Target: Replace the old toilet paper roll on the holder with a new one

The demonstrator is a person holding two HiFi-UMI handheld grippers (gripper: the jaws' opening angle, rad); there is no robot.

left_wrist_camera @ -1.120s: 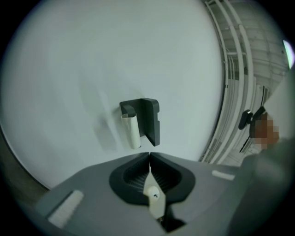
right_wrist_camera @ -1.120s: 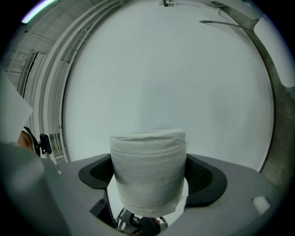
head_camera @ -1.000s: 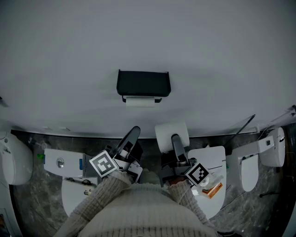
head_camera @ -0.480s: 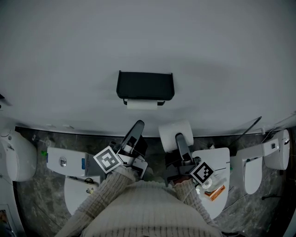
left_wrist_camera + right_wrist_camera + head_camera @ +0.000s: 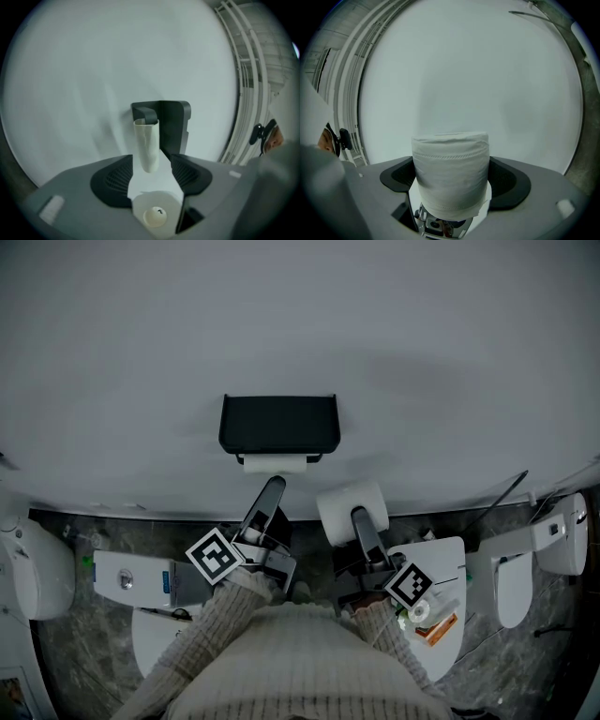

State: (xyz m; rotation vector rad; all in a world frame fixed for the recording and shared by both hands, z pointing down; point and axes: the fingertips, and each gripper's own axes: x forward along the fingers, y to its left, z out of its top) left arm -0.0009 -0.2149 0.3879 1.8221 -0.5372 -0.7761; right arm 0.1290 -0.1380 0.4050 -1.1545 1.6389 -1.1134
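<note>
A person's left claw is standing spread below the black wall holder, its jaws having just been opening after being pressed together a second ago. Since then its tip has moved up the head view and is now sitting just under the thin old roll, which is hanging on the holder beneath the hood. In the left gripper view the roll's near end is showing in the gap between the two dark pads, with pale wall visible on either side of it, so neither pad is pressing on it. Whether the claw's tip is touching the paper cannot be told.

The right claw is pinching the full new roll between its pads, as it was a second ago. It is holding it to the right of and below the holder, clear of the hood's edge and beside the left claw.

The grey wall is lying bare to both sides of the holder and above it. Cream knitted sleeves are filling the lower middle of the head view. White toilets are standing on the dark floor well off to either side.
</note>
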